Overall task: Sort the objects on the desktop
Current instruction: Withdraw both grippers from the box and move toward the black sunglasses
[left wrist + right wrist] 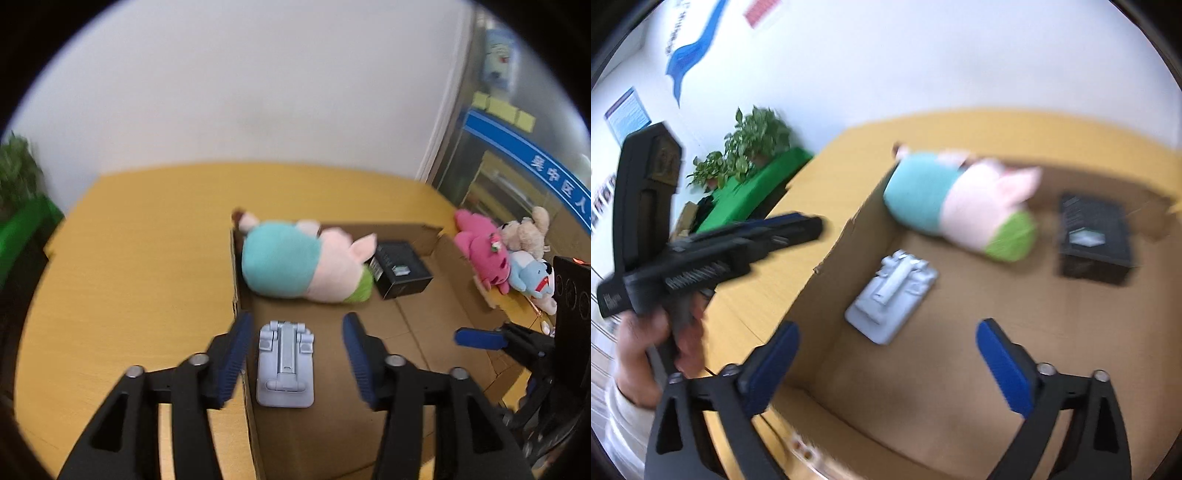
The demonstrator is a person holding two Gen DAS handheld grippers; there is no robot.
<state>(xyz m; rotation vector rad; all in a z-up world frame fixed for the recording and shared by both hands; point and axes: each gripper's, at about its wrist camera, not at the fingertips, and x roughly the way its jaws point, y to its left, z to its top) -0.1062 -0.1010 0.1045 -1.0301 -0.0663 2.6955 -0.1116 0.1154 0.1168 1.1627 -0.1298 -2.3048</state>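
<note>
A shallow cardboard box [417, 314] lies on the yellow table [140, 258]. Inside it are a teal-and-pink plush pig [303, 266], a black box [400, 269] and a pale blue-grey folding phone stand [285, 363]. My left gripper [297, 354] is open and empty, its fingers either side of the stand and above it. My right gripper [886, 363] is open and empty, over the near part of the cardboard box [923, 369]; the stand [892, 299], the pig [960, 206] and the black box [1095, 238] lie beyond it. The left gripper [798, 225] shows at the left of the right wrist view, held by a hand.
Several small plush toys, pink [482, 251], beige [526, 230] and light blue [532, 278], sit on the table right of the box. The right gripper's finger [476, 338] shows at the right edge. Potted plants on a green-covered stand [753, 184] are beyond the table's left side. A white wall is behind.
</note>
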